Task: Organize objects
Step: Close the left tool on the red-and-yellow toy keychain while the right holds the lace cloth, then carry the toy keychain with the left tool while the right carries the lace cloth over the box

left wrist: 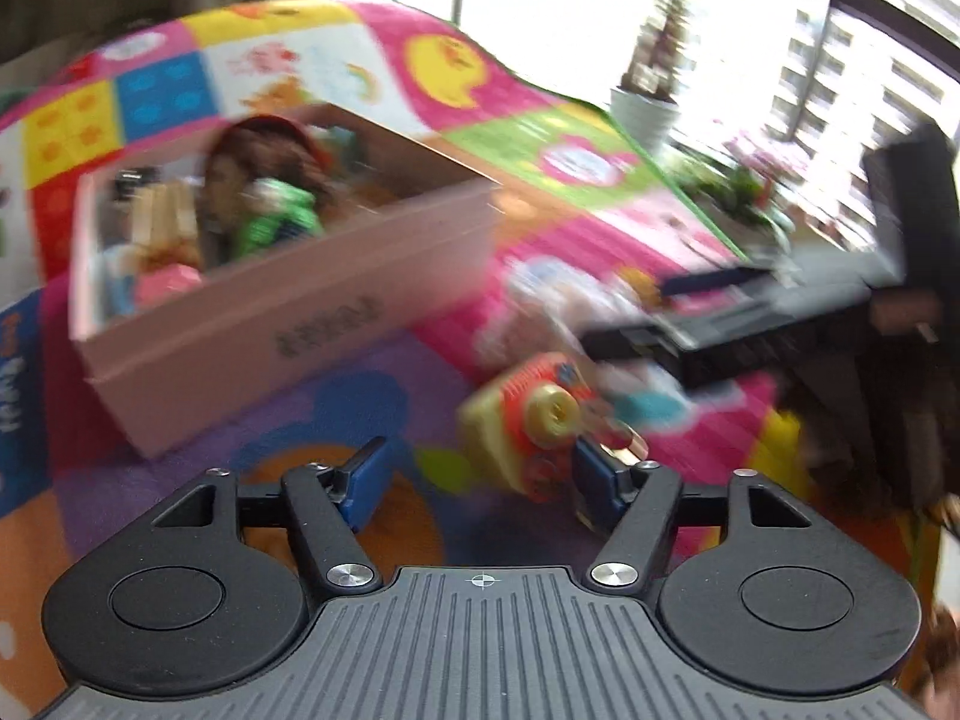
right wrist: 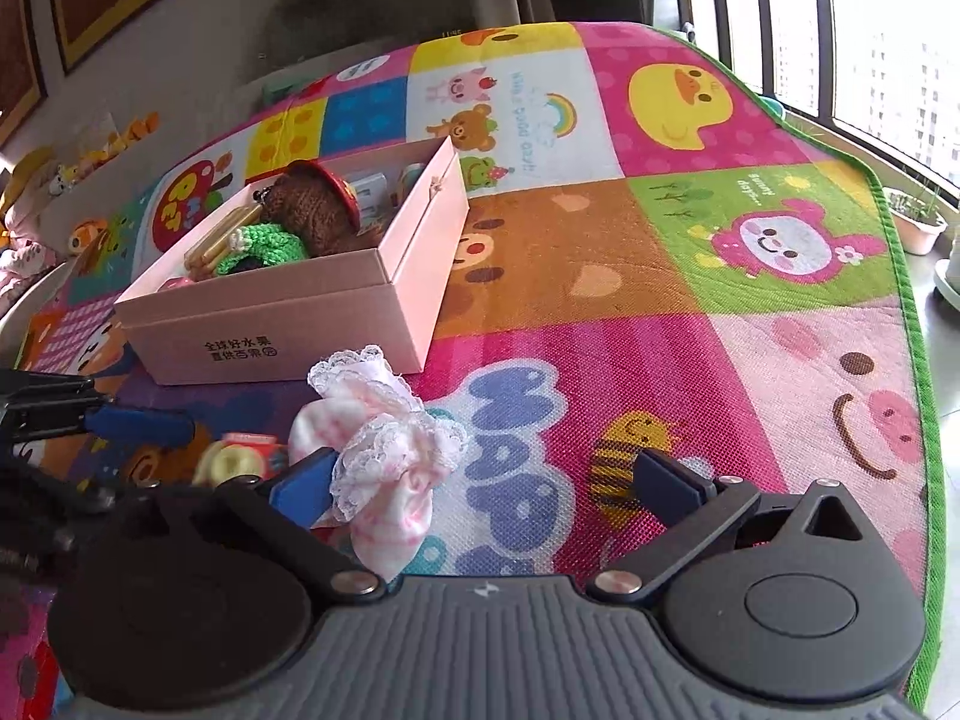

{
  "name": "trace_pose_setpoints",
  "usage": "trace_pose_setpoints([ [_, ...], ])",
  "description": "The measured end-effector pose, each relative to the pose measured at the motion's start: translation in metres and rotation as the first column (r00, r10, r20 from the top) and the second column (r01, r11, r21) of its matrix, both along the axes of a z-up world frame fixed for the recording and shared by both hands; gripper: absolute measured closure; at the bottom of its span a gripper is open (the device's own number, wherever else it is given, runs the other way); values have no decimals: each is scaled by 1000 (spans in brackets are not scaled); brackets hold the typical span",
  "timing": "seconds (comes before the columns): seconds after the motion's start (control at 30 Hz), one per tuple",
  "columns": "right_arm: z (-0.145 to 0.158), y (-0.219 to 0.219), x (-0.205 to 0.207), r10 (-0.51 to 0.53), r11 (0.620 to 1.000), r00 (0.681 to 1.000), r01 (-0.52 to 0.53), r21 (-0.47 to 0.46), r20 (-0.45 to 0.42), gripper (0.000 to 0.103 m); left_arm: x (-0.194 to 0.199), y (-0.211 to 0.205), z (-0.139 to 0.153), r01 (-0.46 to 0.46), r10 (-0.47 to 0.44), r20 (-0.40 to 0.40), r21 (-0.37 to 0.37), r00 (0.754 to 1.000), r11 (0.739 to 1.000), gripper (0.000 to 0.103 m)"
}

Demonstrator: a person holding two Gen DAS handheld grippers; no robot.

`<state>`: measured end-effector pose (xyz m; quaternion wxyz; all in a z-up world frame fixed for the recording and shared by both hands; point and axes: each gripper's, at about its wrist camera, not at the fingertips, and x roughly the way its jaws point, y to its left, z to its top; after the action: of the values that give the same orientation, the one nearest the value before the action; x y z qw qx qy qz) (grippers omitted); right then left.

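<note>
While pink box holds several toys, toy camera and lace cloth left on mat; both grippers' fingers released.

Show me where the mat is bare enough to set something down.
Bare: the play mat right of the pink box, out to its green edge. Crowded: the near-left corner, with the lace cloth and toy camera. The box itself is filled.

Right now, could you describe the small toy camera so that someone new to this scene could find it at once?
Start at the pink cardboard box on the colourful play mat. On the mat just in front of it lies a frilly pink-and-white cloth; the toy camera sits beside that. It is the only hard plastic piece there, red-orange and yellow with a round lens.
</note>
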<state>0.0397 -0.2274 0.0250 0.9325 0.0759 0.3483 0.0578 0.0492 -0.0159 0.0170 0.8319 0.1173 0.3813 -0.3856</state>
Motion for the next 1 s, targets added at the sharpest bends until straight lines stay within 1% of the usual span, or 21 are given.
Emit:
trace_pose_setpoints([
  [0.07,0,0,0,0,1000,1000,0,-2,0,0,-19,-8,-5,107,-111,70,60,991,992,33],
  [0.1,0,1,0,0,1000,1000,0,-5,0,0,-26,-9,-5,134,-141,104,71,985,988,33],
  [0.13,0,1,0,0,1000,1000,0,-6,0,0,-27,-10,-4,140,-146,95,68,985,988,33],
  [0.17,0,1,0,0,1000,1000,0,-7,0,0,-25,-10,-4,130,-135,79,60,988,990,32],
  [0.2,0,1,0,0,1000,1000,0,-7,0,0,-24,-11,-4,110,-114,80,55,990,992,33],
  [0.27,0,1,0,0,1000,1000,0,-4,1,0,-22,-11,-2,81,-88,108,68,990,994,35],
  [0.33,0,0,0,-1,1000,1000,1,5,3,0,-23,-12,2,68,-81,145,90,986,994,35],
  [0.43,0,-3,0,-1,1000,1000,1,24,7,0,-23,-15,7,92,-114,193,122,975,988,35],
  [0.53,0,-4,0,0,999,1000,0,33,8,0,-16,-29,2,143,-169,192,145,967,979,35],
  [0.6,0,-6,-1,-1,999,1000,0,43,10,0,-8,-36,-4,162,-184,165,137,969,977,37],
  [0.63,0,-7,-1,-1,999,1000,0,51,11,0,-3,-37,-5,155,-170,152,107,974,982,39],
  [0.7,1,-11,-2,-2,997,1000,1,72,14,0,4,-36,-6,117,-123,98,67,987,991,47],
  [0.73,1,-12,-3,-9,997,1000,8,80,16,0,4,-34,-5,90,-95,90,63,991,994,47],
  [0.8,3,-13,-5,-25,997,999,24,72,22,0,-3,-26,-3,45,-53,102,73,993,996,48],
  [0.83,4,-11,-6,-10,998,1000,8,60,25,1,-9,-19,-2,30,-38,112,72,993,997,48],
  [0.9,7,-2,-5,33,999,999,-34,17,33,8,-18,-3,0,-7,1,109,56,994,998,48],
  [0.93,8,4,-2,53,999,998,-53,-2,31,9,-22,5,1,-37,32,103,44,994,998,48],
  [0.97,9,9,1,69,998,997,-68,-12,27,14,-25,13,3,-70,67,100,28,993,997,49],
  [1.0,9,13,6,83,996,996,-82,-15,16,24,-28,21,6,-103,102,100,8,990,995,49],
])
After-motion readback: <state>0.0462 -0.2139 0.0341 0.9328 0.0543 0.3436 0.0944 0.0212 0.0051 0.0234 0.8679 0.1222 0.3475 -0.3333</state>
